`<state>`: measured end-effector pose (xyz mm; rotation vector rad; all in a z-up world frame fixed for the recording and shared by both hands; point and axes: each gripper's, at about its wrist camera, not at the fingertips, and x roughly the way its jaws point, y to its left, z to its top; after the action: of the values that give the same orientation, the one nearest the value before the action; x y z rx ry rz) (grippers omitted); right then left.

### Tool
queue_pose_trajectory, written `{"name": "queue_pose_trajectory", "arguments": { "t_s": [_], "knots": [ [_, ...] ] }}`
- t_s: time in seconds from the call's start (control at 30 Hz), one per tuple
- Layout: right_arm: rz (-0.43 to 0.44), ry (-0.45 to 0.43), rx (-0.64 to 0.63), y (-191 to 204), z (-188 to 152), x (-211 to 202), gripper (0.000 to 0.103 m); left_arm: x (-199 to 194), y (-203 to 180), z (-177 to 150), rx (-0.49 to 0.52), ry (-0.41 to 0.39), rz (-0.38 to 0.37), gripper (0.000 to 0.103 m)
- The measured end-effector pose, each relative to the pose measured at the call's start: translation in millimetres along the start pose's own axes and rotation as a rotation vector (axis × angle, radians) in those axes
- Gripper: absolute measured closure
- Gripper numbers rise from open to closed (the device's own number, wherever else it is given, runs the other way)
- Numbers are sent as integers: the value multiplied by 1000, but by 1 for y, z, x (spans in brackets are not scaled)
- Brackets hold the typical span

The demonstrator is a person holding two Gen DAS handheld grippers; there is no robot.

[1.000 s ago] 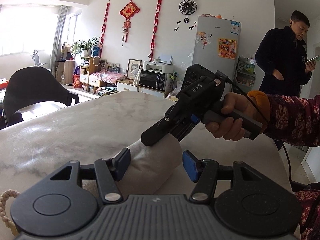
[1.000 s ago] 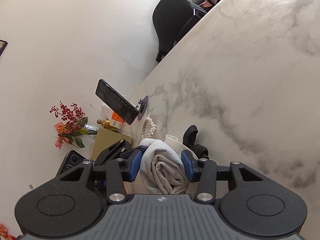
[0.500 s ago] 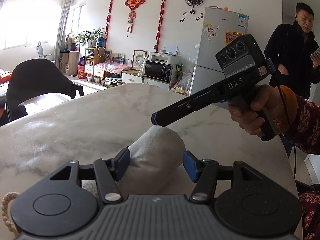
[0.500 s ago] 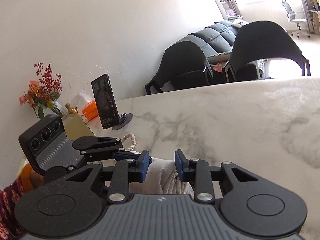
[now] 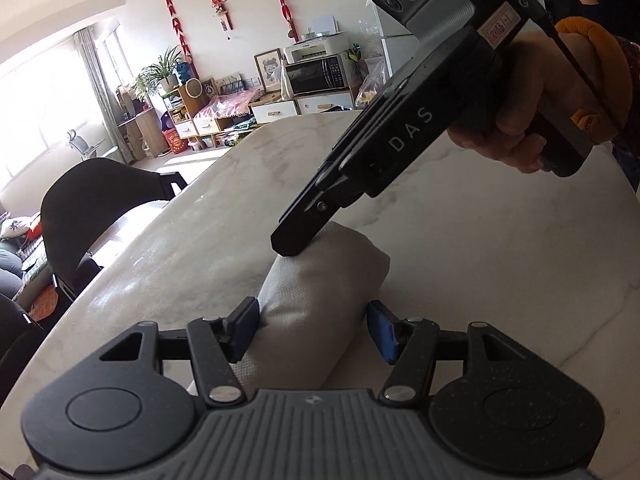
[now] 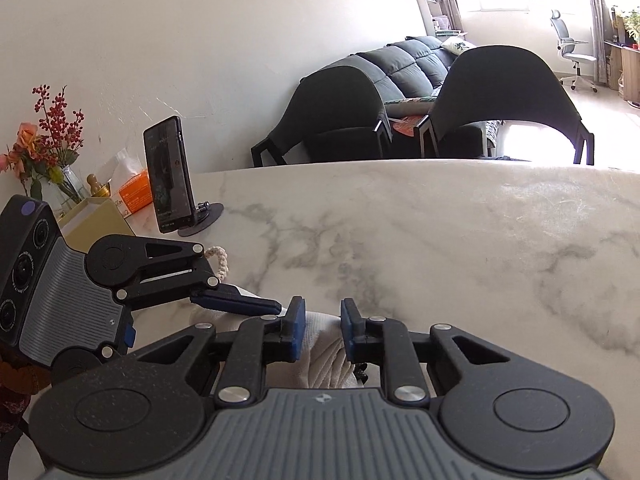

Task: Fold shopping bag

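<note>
The shopping bag is a pale cloth roll lying on the marble table. My left gripper grips its near end, blue pads on either side of the roll. From the upper right my right gripper comes down onto the far end. In the right wrist view the right gripper has narrow, still closing jaws with the bag's cloth pinched between the pads. The left gripper lies at the left, and a rope handle peeks out behind it.
A phone on a stand, a flower vase, an orange tissue box and a yellow box sit at the table's wall end. Black chairs stand along the far edge, another at the left side.
The right gripper let go of the roll's end, rose, rolled upright and narrowed its jaws over the far end. The left gripper rolled and shifted with the bag still between its pads.
</note>
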<state>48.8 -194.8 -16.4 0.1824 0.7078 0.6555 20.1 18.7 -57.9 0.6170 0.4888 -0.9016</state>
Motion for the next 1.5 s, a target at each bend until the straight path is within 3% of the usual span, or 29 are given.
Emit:
{"name": "queue_pose_trajectory", "arguments": {
  "t_s": [0.33, 0.67, 0.93, 1.2, 1.3, 1.5],
  "knots": [
    [94, 30, 435, -46, -16, -18, 48, 9, 3, -12, -2, -29, 14, 44],
    [203, 117, 799, -67, -38, -10, 39, 12, 3, -15, -30, -63, 25, 43],
    [188, 170, 894, -58, -39, -11, 27, 12, 0, -16, -27, -69, 35, 43],
    [156, 133, 979, -50, -38, 0, 24, 14, -3, -16, -25, -75, 46, 40],
    [131, 107, 997, -48, -36, 4, 25, 14, -4, -17, -24, -73, 57, 40],
    [60, 70, 974, -43, -34, 6, 38, 16, -2, -18, -47, -79, 77, 40]
  ]
}}
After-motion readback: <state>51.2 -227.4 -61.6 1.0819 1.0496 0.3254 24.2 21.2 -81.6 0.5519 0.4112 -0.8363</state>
